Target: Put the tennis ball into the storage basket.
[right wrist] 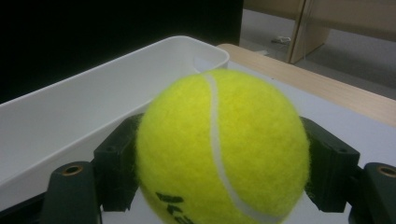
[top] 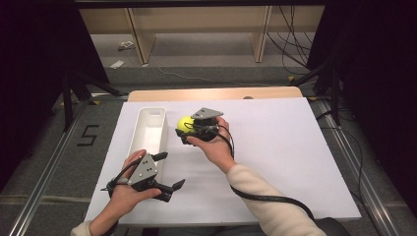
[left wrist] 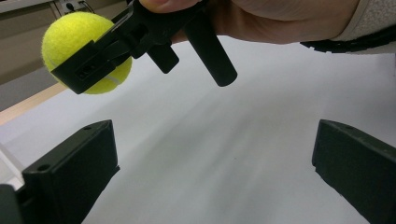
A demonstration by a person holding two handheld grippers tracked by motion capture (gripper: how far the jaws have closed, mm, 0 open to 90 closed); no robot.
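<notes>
with the right gripper (top: 189, 129) clamped tight on the fuzzy yellow tennis ball (top: 185, 123) just at three o'clock of the long white plastic bin (top: 145, 140), and the left gripper (top: 168, 173) wide open and empty, carry the ball over the rim before releasing.

Two black hand-held grippers: left gripper (top: 169, 172) and right gripper (top: 183, 132), each topped by a grey three-cornered plate, trailing a black cable; cream sleeves at both wrists.

A yellow tennis ball (top: 185, 123) with a white seam, lifted off the table, just right of the white bin (top: 147, 129).
</notes>
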